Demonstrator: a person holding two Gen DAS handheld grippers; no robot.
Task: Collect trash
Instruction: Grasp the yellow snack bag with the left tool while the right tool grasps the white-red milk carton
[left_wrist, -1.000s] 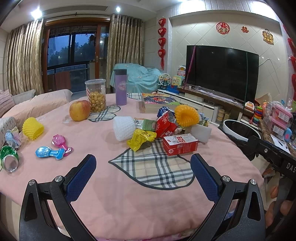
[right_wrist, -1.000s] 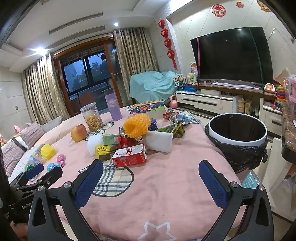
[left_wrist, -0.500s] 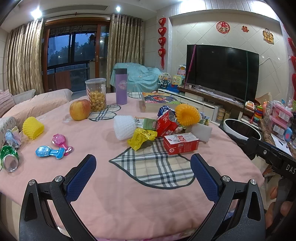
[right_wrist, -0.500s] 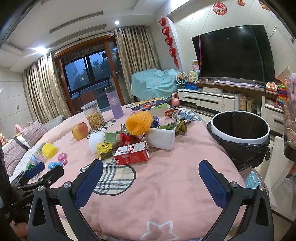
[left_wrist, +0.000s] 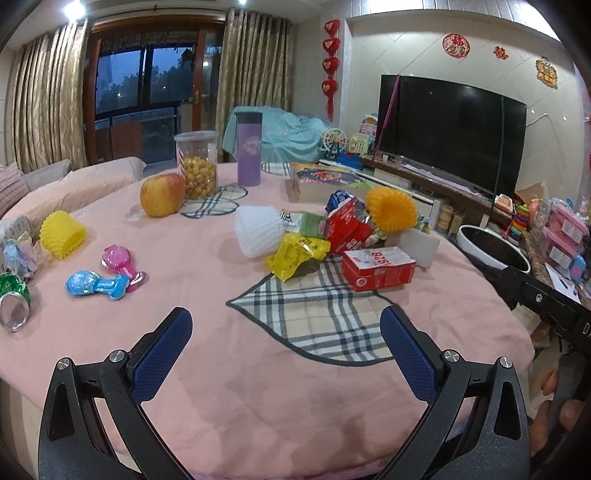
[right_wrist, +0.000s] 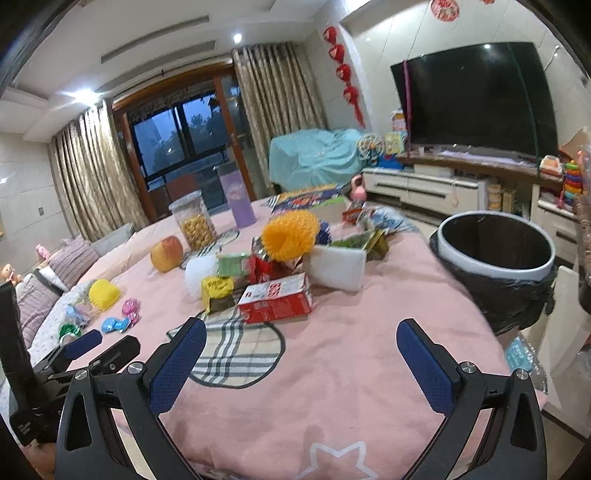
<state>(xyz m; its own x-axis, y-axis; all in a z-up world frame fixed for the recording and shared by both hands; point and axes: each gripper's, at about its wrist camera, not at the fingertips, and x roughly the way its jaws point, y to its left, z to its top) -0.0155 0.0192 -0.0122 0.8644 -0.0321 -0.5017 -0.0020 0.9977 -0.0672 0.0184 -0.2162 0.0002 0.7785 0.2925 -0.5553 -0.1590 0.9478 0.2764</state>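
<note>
A heap of trash lies mid-table on the pink cloth: a red carton (left_wrist: 377, 267) (right_wrist: 275, 298), a yellow wrapper (left_wrist: 296, 254) (right_wrist: 217, 288), white foam netting (left_wrist: 258, 235) (right_wrist: 200, 272), orange foam netting (left_wrist: 391, 208) (right_wrist: 290, 236), a white foam block (right_wrist: 335, 266) and crumpled packets. A black-lined bin (right_wrist: 495, 254) (left_wrist: 493, 254) stands off the table's right side. My left gripper (left_wrist: 286, 349) is open and empty, short of the heap. My right gripper (right_wrist: 301, 360) is open too, near the table's front edge.
An apple (left_wrist: 161, 194), a snack jar (left_wrist: 196, 164) and a purple tumbler (left_wrist: 249, 154) stand at the back. Yellow netting (left_wrist: 62, 233), small toys (left_wrist: 96, 284) and a green can (left_wrist: 11, 301) lie at the left. A TV (left_wrist: 450, 133) is on the right wall.
The right gripper's view has shifted forward and down toward the heap, with the carton and bin larger. The left gripper has barely moved.
</note>
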